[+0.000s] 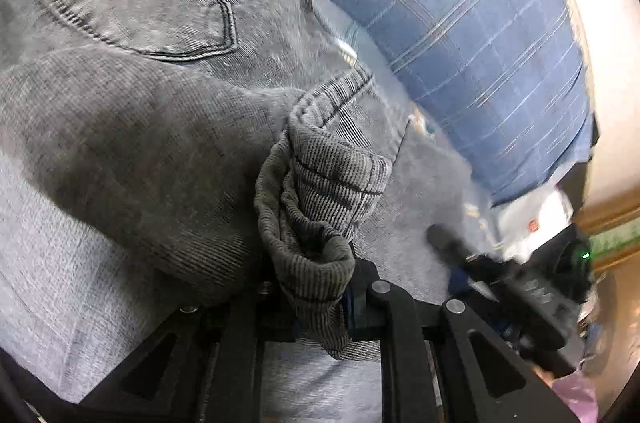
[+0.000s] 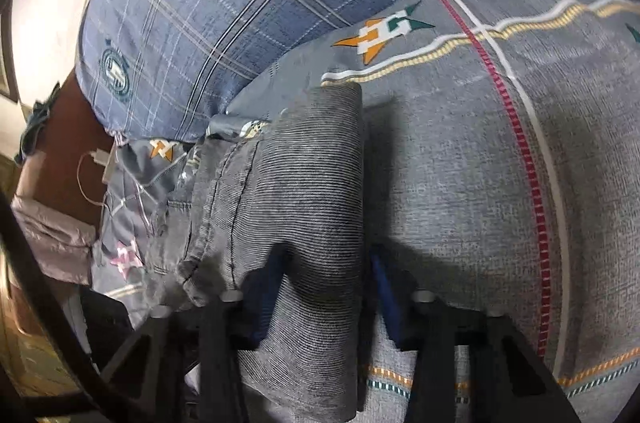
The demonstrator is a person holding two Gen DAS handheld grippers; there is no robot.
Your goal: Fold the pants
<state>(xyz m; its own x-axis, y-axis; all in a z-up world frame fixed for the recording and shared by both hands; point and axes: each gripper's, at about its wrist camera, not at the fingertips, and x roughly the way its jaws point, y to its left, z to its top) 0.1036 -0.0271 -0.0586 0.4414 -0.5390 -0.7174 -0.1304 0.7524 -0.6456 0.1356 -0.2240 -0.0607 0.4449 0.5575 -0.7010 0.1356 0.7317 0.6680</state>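
Grey corduroy-like pants (image 1: 140, 103) lie folded on the bed, with a back pocket (image 1: 152, 7) facing up at the upper left. My left gripper (image 1: 320, 287) is shut on a bunched hem or edge of the pants, which bulges up between its black fingers. In the right wrist view a folded band of the same pants (image 2: 304, 191) runs between the fingers of my right gripper (image 2: 320, 283) and hangs down toward the camera. The left blue pad is buried in the cloth. The right pad (image 2: 382, 279) sits against the fold's edge.
A grey bedsheet (image 2: 480, 183) with red, white and yellow stripes covers the bed. A blue plaid pillow (image 2: 220, 3) lies just behind the pants. At the left are a brown bedside surface with a white charger and cable (image 2: 98, 159). The right tool's black housing (image 1: 532, 291) shows nearby.
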